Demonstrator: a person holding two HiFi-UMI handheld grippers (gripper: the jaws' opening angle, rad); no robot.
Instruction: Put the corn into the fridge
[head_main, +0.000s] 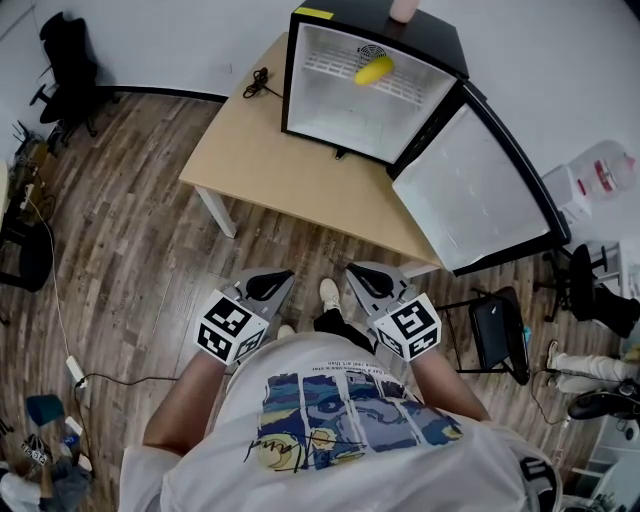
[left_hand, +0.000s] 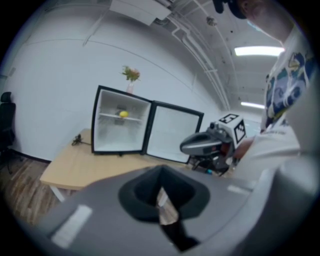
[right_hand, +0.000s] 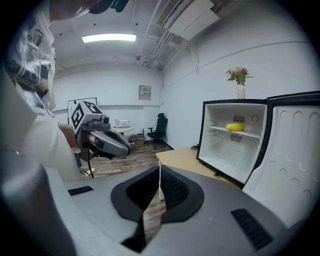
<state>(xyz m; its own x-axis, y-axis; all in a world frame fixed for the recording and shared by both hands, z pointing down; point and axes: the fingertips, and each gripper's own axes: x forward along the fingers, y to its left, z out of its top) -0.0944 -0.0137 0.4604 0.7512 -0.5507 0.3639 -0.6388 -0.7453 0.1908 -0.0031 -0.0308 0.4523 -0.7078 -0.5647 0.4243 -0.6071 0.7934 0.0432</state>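
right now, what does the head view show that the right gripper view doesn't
Only the head view: the marker cube on the right gripper, the person's shoes, and a black folding chair. Only the right gripper view: the ceiling light and the flowers on the fridge. Both: the open fridge, the corn on its shelf, the table, the left gripper.

No legible text, wall plaque (right_hand: 145, 91) too small, shirt print (head_main: 345, 415) unreadable

An office-like room: a wooden table (head_main: 250, 150) bearing a mini fridge (head_main: 340, 110), a black office chair (head_main: 65, 65) beyond the table's left end, a strip light (right_hand: 109, 38) overhead.
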